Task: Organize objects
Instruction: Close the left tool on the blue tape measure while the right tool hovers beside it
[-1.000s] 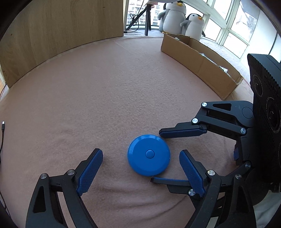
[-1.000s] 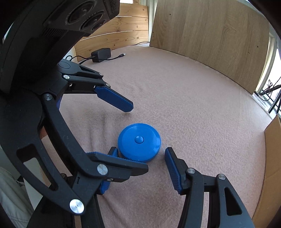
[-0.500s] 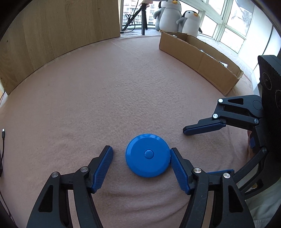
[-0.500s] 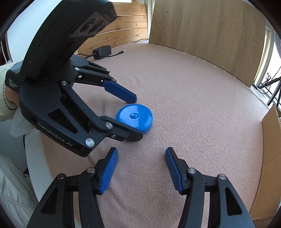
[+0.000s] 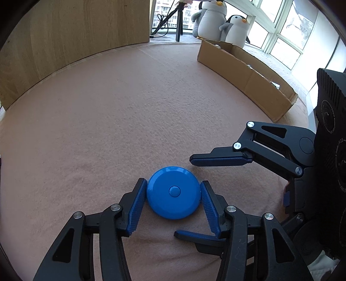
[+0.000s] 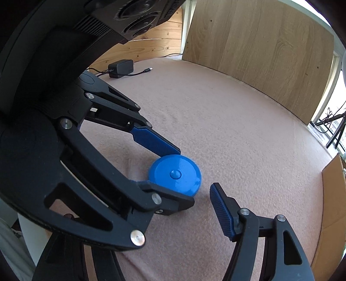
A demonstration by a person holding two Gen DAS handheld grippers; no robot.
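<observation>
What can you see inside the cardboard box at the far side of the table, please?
Little: the cardboard box shows mostly its outer wall. A few pale bits peek over the rim; the wall hides the rest. Two toy penguins stand behind it.

I'm working in a home-like room by big windows [image 5: 287, 32]: plush penguins [image 5: 216, 17] on the sill, a pink blanket-covered surface [image 5: 129, 108], wooden panels [image 6: 259, 54], a cardboard box [image 5: 244, 71].
</observation>
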